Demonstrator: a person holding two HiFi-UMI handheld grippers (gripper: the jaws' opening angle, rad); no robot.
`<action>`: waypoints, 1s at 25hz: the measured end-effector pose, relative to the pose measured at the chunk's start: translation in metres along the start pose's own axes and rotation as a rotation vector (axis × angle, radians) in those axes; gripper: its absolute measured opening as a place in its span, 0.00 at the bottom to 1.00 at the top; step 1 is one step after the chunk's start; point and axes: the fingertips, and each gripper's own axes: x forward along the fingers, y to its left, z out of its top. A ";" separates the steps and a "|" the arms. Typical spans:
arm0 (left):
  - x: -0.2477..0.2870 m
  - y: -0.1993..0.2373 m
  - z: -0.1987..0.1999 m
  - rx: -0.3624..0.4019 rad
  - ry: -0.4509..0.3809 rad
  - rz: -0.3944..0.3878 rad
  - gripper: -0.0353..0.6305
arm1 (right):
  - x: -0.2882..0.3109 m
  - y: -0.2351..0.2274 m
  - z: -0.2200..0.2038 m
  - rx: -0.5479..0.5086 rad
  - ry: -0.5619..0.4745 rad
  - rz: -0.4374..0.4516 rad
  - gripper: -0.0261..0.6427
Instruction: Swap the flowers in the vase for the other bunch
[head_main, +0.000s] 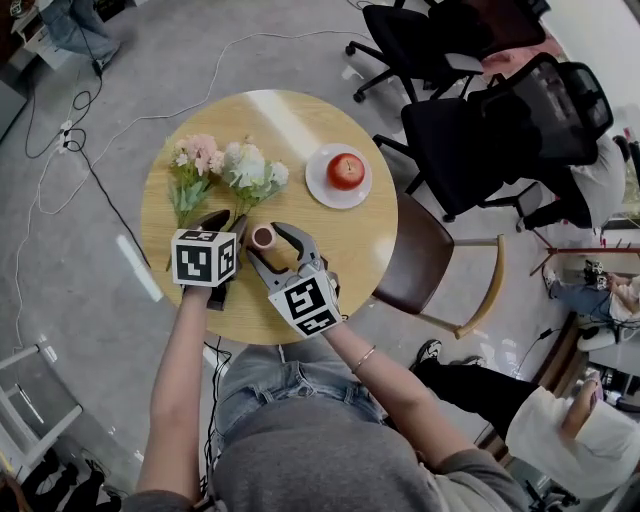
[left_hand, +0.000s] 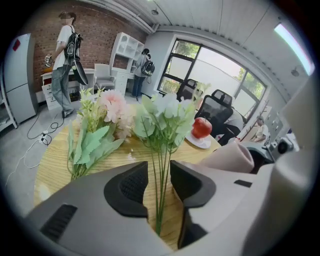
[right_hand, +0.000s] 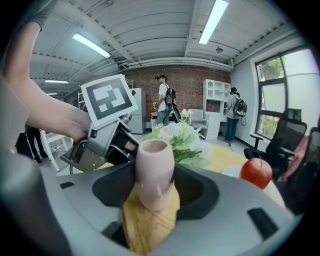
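Right gripper (head_main: 268, 243) clamps the pink vase (right_hand: 155, 167), upright near the table's (head_main: 300, 120) near edge, likely to steady it for loading. The vase looks empty. Left gripper (left_hand: 159, 180) has its jaws spread with the white bunch's (head_main: 250, 168) stems between them, pads not pressing. The pink bunch (head_main: 195, 160) lies just beside it, toward the left edge. An apple (head_main: 346, 171) on a plate (head_main: 322, 188) sits clear at the far right edge.

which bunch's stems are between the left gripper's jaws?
The white bunch: its stems run between the jaws of the left gripper. The pink bunch lies outside them.
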 end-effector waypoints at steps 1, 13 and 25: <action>-0.005 0.000 0.001 -0.002 -0.011 -0.004 0.28 | 0.001 0.001 0.000 0.005 -0.003 0.002 0.41; -0.062 0.046 0.008 0.021 -0.107 0.138 0.27 | 0.002 0.001 -0.002 0.005 -0.005 -0.002 0.41; -0.049 0.105 0.002 0.071 -0.011 0.265 0.36 | 0.004 0.005 0.000 0.007 -0.002 -0.004 0.41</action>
